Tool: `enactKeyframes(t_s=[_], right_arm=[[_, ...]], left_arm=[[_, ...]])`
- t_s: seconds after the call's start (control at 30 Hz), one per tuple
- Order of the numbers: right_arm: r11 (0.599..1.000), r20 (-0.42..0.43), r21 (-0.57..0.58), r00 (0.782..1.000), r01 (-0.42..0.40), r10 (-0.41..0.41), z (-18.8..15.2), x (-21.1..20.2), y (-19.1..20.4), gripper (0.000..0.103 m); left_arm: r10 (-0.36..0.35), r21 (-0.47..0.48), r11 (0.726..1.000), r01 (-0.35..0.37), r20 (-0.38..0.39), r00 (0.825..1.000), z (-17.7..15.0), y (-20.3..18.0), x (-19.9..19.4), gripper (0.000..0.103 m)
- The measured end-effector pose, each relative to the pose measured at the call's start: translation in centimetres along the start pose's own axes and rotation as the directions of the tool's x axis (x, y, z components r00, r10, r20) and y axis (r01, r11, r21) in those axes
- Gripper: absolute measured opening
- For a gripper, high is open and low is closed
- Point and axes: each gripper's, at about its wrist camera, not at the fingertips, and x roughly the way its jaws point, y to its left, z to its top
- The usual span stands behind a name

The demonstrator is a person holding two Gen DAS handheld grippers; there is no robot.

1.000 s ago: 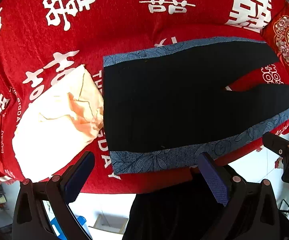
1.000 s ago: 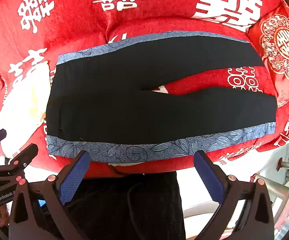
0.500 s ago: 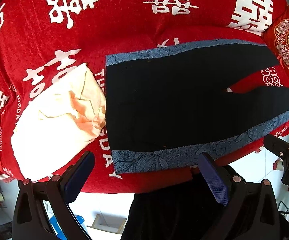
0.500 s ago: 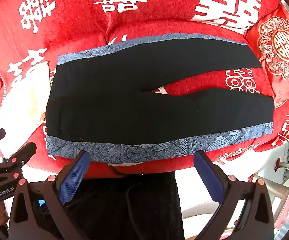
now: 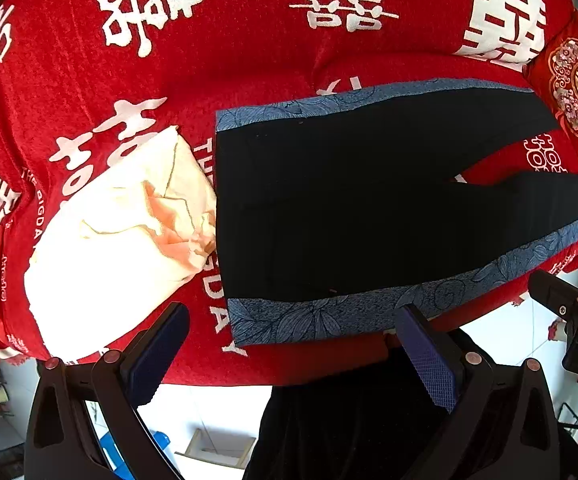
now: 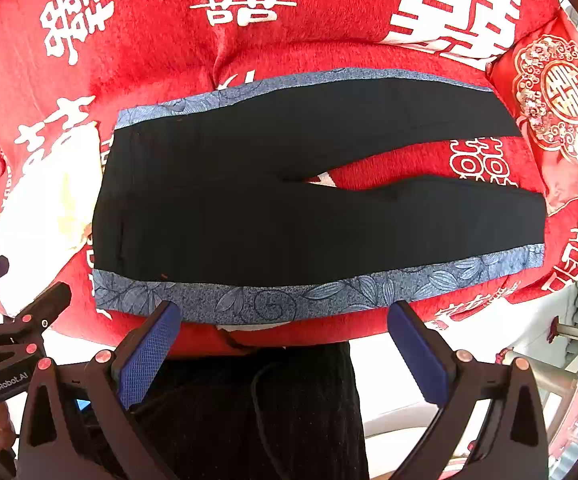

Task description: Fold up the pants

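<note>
Both grippers, left (image 5: 289,354) and right (image 6: 285,344), hang spread wide with nothing in them, just off the near edge of the pants (image 6: 289,208). Those lie flat and unfolded on the red bedspread (image 6: 289,32), waistband beside a cream cloth (image 5: 121,232). Looks like thin, floppy fabric, so I'd pinch the near blue side stripe (image 6: 273,300) at two spots.

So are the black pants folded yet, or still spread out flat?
Spread flat, not folded: the pants lie on the red cover, both legs apart in a V, a blue floral stripe on each outer edge.
</note>
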Motion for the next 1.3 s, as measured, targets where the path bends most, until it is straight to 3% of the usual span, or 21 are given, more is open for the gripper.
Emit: enactKeyframes(t_s=[0.8, 1.07, 1.3], right_arm=[[0.998, 0.006, 0.01, 0.998, 0.059, -0.059, -0.8, -0.6, 1.3, 0.103], [0.998, 0.011, -0.02, 0.998, 0.064, -0.064, -0.4, -0.7, 1.2, 0.103], [0.997, 0.002, -0.066, 0.999, 0.036, -0.036, 0.2, -0.2, 0.2, 0.103]], left_arm=[[-0.039, 0.031, 0.999, 0.038, 0.026, 0.999, -1.3, 0.7, 0.0, 0.103], [-0.041, -0.054, 0.998, 0.043, 0.03, 0.999, -1.2, 1.5, -0.1, 0.103], [-0.015, -0.105, 0.994, 0.016, 0.012, 1.0, -1.0, -0.1, 0.1, 0.103]])
